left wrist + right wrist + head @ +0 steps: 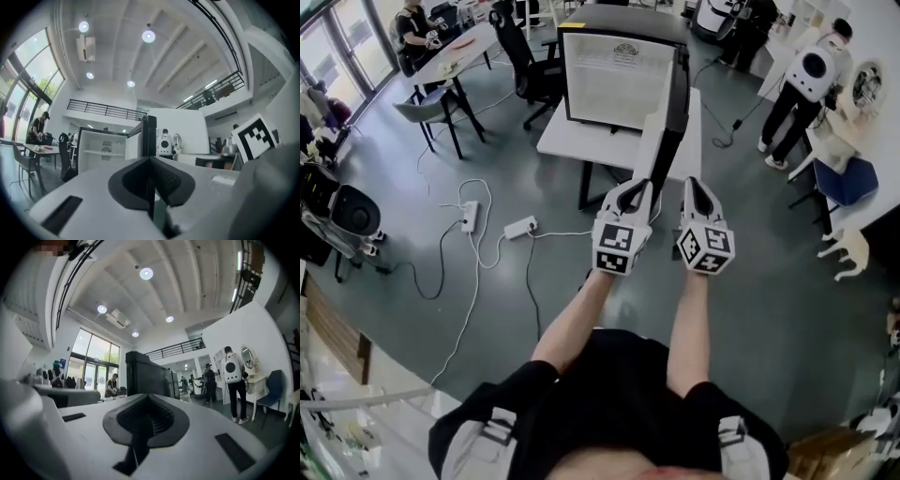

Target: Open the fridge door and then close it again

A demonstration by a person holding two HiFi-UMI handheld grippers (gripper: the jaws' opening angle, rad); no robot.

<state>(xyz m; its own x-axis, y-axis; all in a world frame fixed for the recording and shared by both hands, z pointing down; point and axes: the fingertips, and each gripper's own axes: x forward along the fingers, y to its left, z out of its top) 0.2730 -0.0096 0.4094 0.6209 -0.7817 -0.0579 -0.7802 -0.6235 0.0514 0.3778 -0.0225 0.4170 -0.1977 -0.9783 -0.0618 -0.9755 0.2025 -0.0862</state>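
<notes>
A small black fridge (614, 80) stands on a white table (558, 141), its white inside showing. Its black door (675, 103) is swung open toward me, edge-on. My left gripper (639, 186) is shut and empty, just left of the door's free edge. My right gripper (697, 184) is shut and empty too, just right of that edge. In the left gripper view the closed jaws (152, 176) point at the door edge (149, 136) and the open fridge (101, 150). In the right gripper view the closed jaws (149, 416) face the door's dark outer side (147, 376). Neither gripper visibly touches the door.
Cables and power strips (520, 228) lie on the grey floor to the left. Black office chairs (525, 56) stand behind the table. A person (806, 80) stands at the right by a blue chair (848, 178); another person sits at a far-left desk (417, 28).
</notes>
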